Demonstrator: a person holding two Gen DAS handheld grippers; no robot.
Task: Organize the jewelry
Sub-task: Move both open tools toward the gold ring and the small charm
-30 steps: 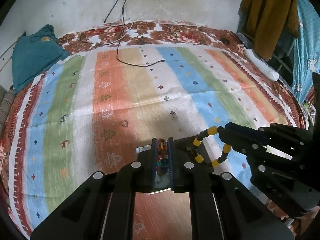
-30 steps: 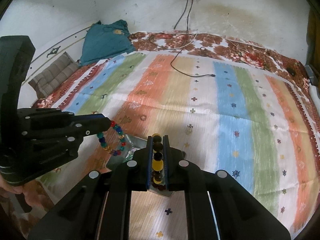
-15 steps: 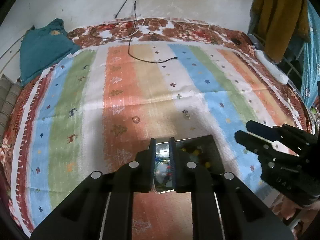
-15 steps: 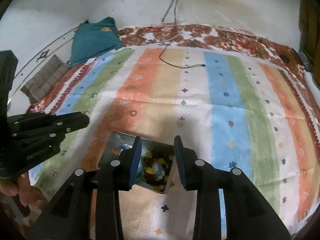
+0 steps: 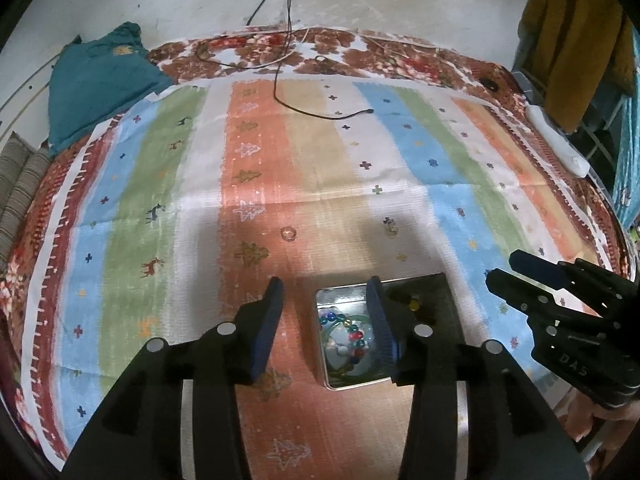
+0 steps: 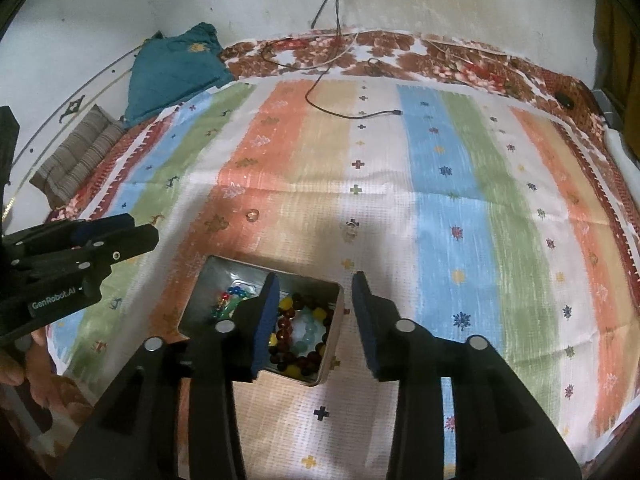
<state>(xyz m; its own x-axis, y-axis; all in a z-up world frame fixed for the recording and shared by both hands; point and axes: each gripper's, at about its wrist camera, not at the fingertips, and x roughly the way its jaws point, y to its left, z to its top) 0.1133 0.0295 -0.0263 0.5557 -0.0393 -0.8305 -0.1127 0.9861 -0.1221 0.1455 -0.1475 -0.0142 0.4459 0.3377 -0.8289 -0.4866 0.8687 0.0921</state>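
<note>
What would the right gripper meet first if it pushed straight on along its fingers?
Probably the metal tin: its right wall sits low between the open fingers of the right gripper, with the dark bead bracelet just inside. Depth is unclear; it might land on the striped cloth beyond.

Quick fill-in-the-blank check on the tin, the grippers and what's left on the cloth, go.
Both bead bracelets lie inside the metal ____.
The left gripper has just been opening, with ____ between its pads.
The right gripper is ____.
Two small rings still lie on the striped ____.

Missing: tin; nothing; open; cloth
</note>
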